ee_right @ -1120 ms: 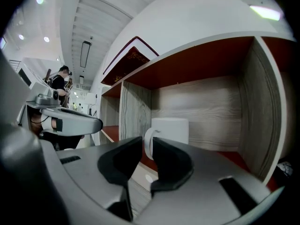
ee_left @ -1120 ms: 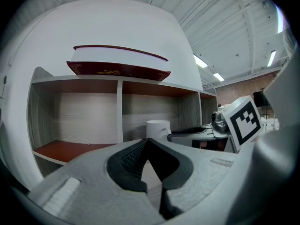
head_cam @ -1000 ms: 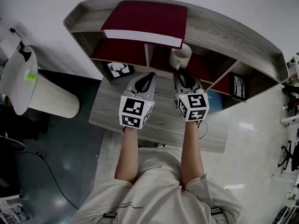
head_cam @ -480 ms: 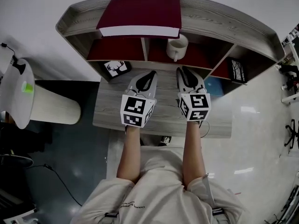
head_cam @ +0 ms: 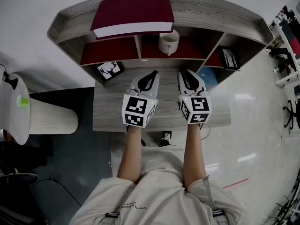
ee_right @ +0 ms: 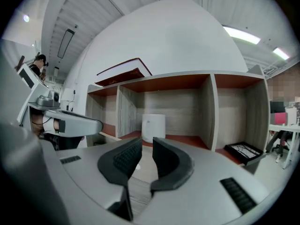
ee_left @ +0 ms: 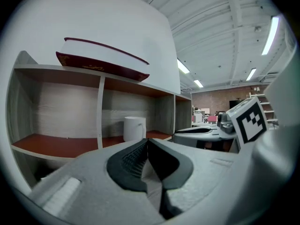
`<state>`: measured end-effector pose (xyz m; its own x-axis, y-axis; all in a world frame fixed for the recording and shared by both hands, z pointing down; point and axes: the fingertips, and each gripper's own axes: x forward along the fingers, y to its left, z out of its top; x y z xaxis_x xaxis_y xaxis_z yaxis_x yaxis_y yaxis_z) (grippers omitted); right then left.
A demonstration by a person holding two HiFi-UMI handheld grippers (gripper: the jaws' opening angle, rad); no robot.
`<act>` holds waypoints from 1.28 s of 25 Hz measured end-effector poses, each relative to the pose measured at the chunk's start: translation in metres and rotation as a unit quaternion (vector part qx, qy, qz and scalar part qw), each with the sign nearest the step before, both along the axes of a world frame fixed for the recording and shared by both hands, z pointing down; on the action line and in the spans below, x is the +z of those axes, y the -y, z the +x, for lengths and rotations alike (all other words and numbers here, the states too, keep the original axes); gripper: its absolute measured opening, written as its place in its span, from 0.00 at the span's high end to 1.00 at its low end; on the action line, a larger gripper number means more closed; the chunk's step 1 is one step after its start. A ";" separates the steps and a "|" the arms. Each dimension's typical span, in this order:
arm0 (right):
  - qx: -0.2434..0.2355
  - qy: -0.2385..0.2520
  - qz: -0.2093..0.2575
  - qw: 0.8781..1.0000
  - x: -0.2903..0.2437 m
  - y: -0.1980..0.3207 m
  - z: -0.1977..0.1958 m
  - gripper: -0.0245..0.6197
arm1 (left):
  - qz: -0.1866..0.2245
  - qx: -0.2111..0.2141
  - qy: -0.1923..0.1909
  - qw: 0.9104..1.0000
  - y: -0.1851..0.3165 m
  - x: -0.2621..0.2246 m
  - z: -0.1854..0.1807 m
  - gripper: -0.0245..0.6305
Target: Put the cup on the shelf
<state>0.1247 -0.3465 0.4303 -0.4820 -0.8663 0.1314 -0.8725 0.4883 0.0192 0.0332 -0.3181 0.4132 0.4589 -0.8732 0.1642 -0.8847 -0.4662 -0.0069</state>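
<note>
Spreading beneath both tools, the grey wood-grain table (head_cam: 108, 111) carries the shelf (head_cam: 211, 13) along its far edge, against a white wall; glossy floor (head_cam: 253, 125) lies to the right. The cup (head_cam: 168, 41) stands upright in the shelf's middle compartment, under a red book (head_cam: 131, 13). The left gripper (head_cam: 151, 74) is closed and empty. The right gripper (head_cam: 186, 73) has its jaws slightly parted, holding nothing. Both hover over bare tabletop, just short of the shelf front.

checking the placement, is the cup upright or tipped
Upright: the white cup stands on its base, rim up, in the middle compartment of the shelf.
</note>
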 end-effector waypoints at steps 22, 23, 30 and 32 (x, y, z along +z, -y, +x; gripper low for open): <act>0.071 0.009 0.024 0.997 -0.006 -0.087 -0.041 0.84 | 0.013 0.054 0.006 0.998 -0.075 -0.003 -0.042 0.95; 0.074 0.011 0.024 0.997 -0.004 -0.090 -0.042 0.84 | 0.013 0.058 0.010 0.998 -0.078 -0.002 -0.044 0.95; 0.082 0.009 0.027 0.996 0.002 -0.103 -0.051 0.84 | 0.017 0.059 0.013 0.998 -0.089 -0.001 -0.060 0.95; 0.086 0.011 0.026 0.996 0.002 -0.103 -0.049 0.86 | 0.018 0.063 0.015 0.998 -0.090 0.000 -0.061 0.95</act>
<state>0.0753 -0.2435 0.4322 -0.3277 -0.9418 0.0749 -0.9437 0.3300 0.0211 -0.0281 -0.2277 0.4133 0.5613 -0.8139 0.1499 -0.8177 -0.5734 -0.0515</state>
